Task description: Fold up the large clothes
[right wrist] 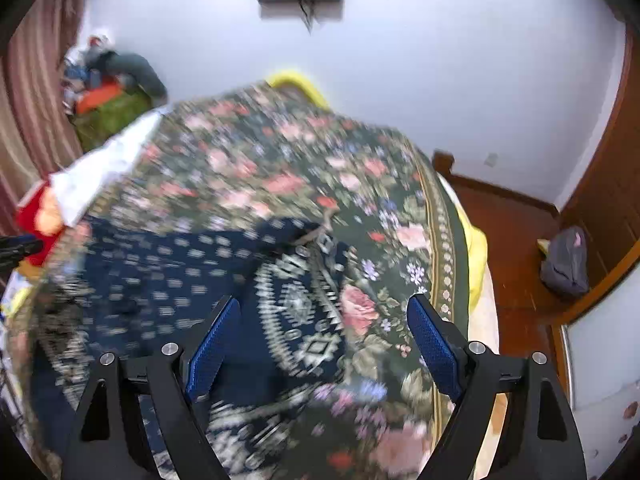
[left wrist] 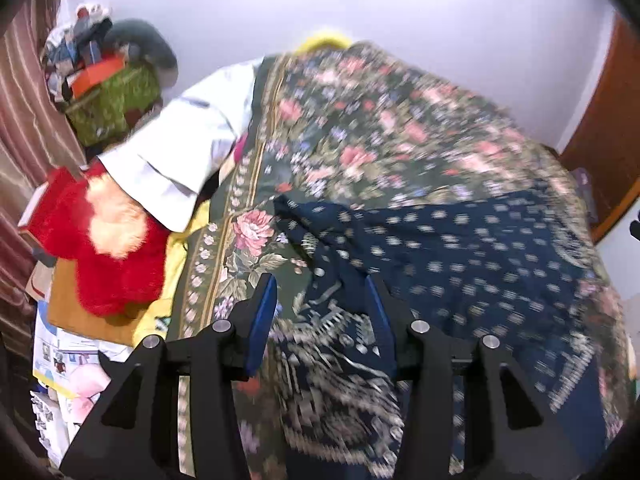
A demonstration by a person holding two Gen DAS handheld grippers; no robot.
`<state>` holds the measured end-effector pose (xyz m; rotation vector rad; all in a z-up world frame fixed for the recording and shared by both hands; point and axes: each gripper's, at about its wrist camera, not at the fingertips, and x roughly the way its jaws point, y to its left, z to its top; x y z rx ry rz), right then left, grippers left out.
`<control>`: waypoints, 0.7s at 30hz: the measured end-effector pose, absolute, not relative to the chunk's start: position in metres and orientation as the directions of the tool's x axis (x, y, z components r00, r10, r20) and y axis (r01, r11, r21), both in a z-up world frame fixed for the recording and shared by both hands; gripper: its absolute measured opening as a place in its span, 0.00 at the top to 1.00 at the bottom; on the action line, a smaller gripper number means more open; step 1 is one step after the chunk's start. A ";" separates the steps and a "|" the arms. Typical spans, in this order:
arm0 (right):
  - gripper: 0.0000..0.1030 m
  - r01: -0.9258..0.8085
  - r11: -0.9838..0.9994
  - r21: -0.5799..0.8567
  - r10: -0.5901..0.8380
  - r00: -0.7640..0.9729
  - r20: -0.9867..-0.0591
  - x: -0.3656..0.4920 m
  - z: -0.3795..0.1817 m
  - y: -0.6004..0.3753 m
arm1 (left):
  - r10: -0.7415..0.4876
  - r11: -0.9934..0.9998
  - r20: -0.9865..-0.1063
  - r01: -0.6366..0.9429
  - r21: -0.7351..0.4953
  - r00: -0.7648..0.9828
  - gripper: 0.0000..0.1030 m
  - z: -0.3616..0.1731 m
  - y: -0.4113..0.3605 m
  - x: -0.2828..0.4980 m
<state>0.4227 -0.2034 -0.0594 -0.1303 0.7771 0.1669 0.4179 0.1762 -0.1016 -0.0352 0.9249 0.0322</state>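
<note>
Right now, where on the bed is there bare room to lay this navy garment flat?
The floral bedspread is bare beyond the navy garment, toward the wall, and along its bordered edge on the right. The left side is crowded: white cloth, red plush toy, papers. Both tongs are open.

The garment point(left wrist: 460, 264) lies spread on the bedspread point(left wrist: 360, 120), which covers the bed. Left of the bedspread lie a shirt point(left wrist: 180, 144) and, nearer, a plush toy point(left wrist: 100, 236). Right of the bed, a bag point(right wrist: 566, 260) sits on the floor point(right wrist: 512, 232).
</note>
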 end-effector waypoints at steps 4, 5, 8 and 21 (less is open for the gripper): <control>0.18 -0.244 0.970 -0.020 0.173 0.741 -0.649 0.366 -0.018 -0.193 | -0.016 1.000 -0.741 -0.004 -0.026 0.672 0.56 -0.058 0.162 0.370; 0.18 -0.255 0.967 -0.013 0.188 0.746 -0.639 0.356 -0.011 -0.191 | -0.025 1.000 -0.723 0.005 -0.030 0.690 0.56 -0.048 0.159 0.356; 0.18 -0.294 0.956 0.009 0.237 0.753 -0.613 0.321 0.006 -0.184 | -0.049 0.999 -0.681 0.036 -0.034 0.730 0.55 -0.026 0.151 0.319; 0.08 -0.390 0.917 0.087 0.344 0.658 -0.670 0.214 -0.027 -0.164 | -0.084 0.996 -0.709 0.030 -0.088 0.700 0.35 -0.062 0.152 0.212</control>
